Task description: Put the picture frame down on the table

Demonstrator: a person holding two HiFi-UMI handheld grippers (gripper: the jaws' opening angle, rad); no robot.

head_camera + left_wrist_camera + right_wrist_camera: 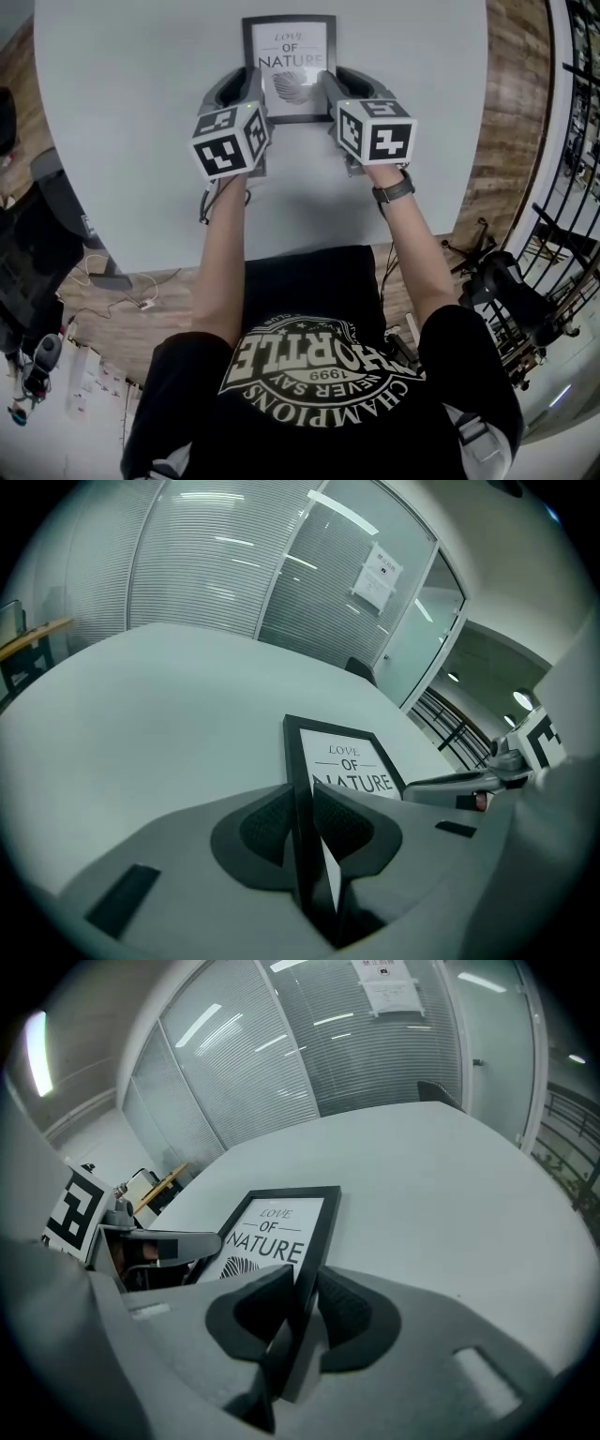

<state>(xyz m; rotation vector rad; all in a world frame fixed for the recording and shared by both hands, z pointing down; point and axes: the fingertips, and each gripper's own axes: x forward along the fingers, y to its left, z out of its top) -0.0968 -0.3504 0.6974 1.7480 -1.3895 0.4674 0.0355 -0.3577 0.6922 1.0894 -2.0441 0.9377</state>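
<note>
A black picture frame point(289, 37) with a white print reading "LOVE OF NATURE" is over the far middle of the white table point(141, 112), face up. My left gripper point(255, 86) is shut on the frame's left edge point(298, 761). My right gripper point(325, 86) is shut on the frame's right edge point(323, 1218). In both gripper views the black edge runs between the pads. From the left gripper view point(302, 841) the right gripper shows at the far side of the frame; from the right gripper view point(302, 1312) the left one does. Whether the frame touches the table I cannot tell.
The white table has a curved edge with wooden floor point(511, 112) around it. A black chair point(28, 244) stands at the left and black metal furniture point(525, 300) at the right. Glass walls with blinds point(216, 564) stand beyond the table.
</note>
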